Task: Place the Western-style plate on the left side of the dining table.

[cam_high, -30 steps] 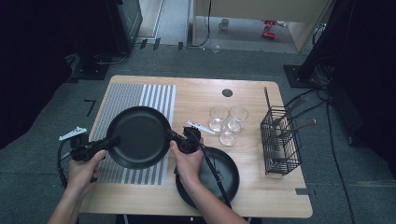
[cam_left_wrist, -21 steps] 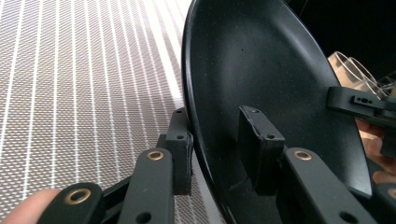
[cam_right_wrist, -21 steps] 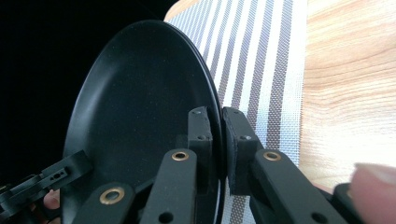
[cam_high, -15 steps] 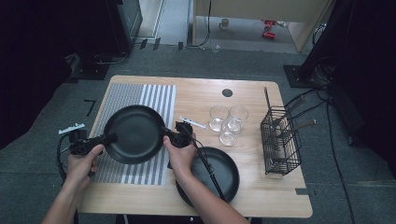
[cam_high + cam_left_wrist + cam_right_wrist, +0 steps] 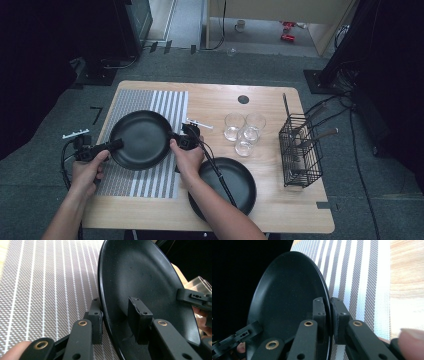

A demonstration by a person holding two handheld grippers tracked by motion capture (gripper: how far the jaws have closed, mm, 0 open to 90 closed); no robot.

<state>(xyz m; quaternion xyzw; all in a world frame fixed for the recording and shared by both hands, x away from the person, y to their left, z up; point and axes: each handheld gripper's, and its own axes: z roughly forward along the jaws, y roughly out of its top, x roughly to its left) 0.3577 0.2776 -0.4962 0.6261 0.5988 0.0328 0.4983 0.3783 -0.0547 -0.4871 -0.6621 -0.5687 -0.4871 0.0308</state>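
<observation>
A black plate (image 5: 141, 140) hangs just over the striped placemat (image 5: 150, 180), held at opposite edges by both grippers. My left gripper (image 5: 117, 145) grips its left rim. In the left gripper view the jaws (image 5: 115, 300) straddle the plate (image 5: 145, 277), one pad under the rim and one on the inner face. My right gripper (image 5: 176, 140) is shut on the right rim. In the right gripper view its pads (image 5: 327, 300) pinch the thin edge of the plate (image 5: 287, 290), with the placemat (image 5: 362, 272) behind.
A second black plate (image 5: 240, 185) lies on the wooden table (image 5: 280, 210) at the front, with the right gripper's cable across it. Three clear glasses (image 5: 244, 131) stand mid-table. A black wire basket (image 5: 300, 150) with utensils is at the right.
Both grippers have carried the plate to the left and a little lower over the placemat. Their grips look the same.
</observation>
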